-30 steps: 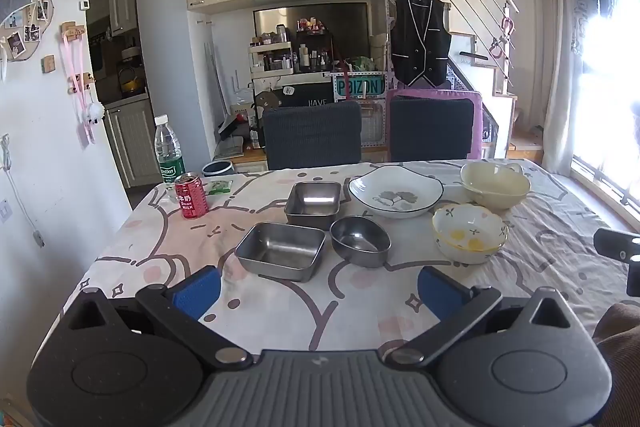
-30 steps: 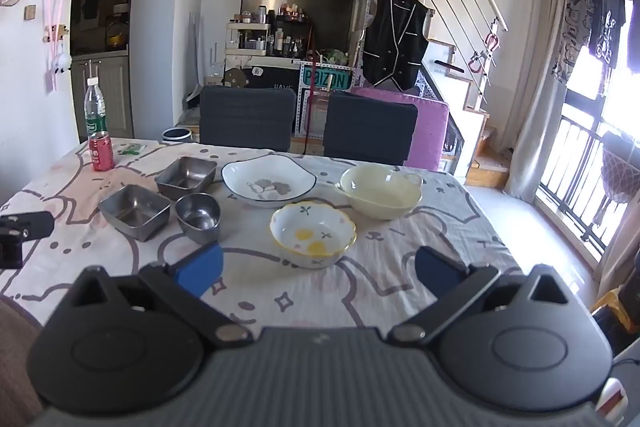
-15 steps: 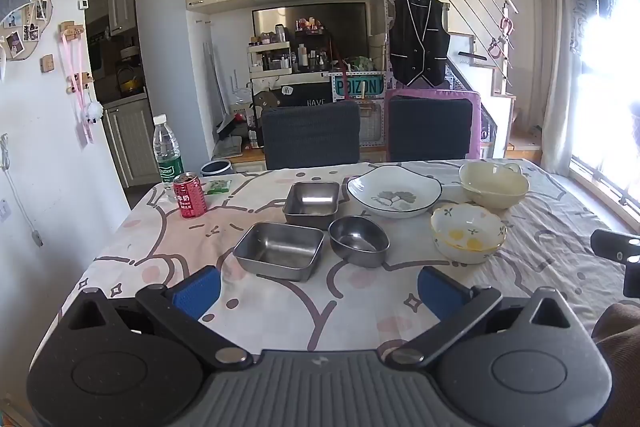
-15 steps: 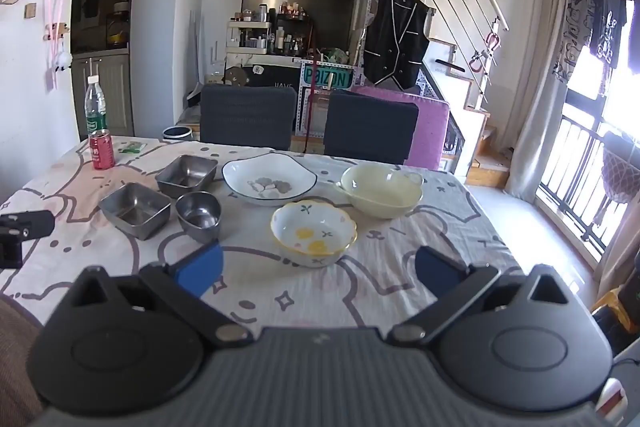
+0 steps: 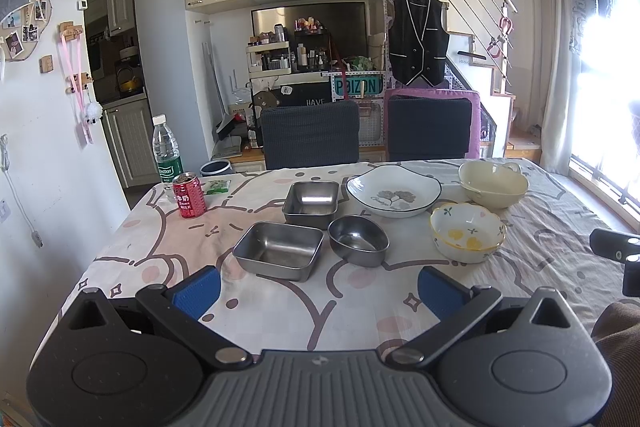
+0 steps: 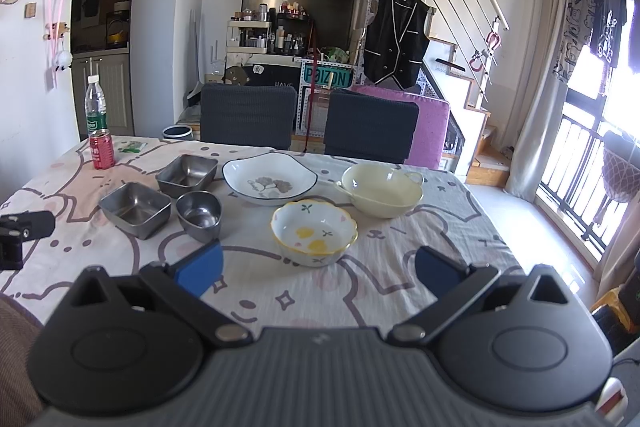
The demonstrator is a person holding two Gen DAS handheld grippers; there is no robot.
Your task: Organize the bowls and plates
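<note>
On the patterned tablecloth (image 5: 280, 307) stand two square steel trays (image 5: 279, 249) (image 5: 311, 203), a small steel bowl (image 5: 359, 239), a white leaf-print plate (image 5: 394, 195), a flowered bowl with a yellow rim (image 5: 467, 231) and a cream bowl (image 5: 493, 183). My left gripper (image 5: 318, 291) is open and empty, near the front edge before the steel dishes. My right gripper (image 6: 318, 267) is open and empty, just in front of the flowered bowl (image 6: 314, 231). The steel dishes also show in the right wrist view (image 6: 136, 209).
A red can (image 5: 189, 195), a water bottle (image 5: 166, 157) and a green packet (image 5: 218, 185) stand at the table's far left corner. Two dark chairs (image 5: 310, 139) (image 5: 430, 127) are behind the table. A window is to the right.
My right gripper has moved a little forward towards the flowered bowl. The left gripper has barely moved. The dishes have not moved.
</note>
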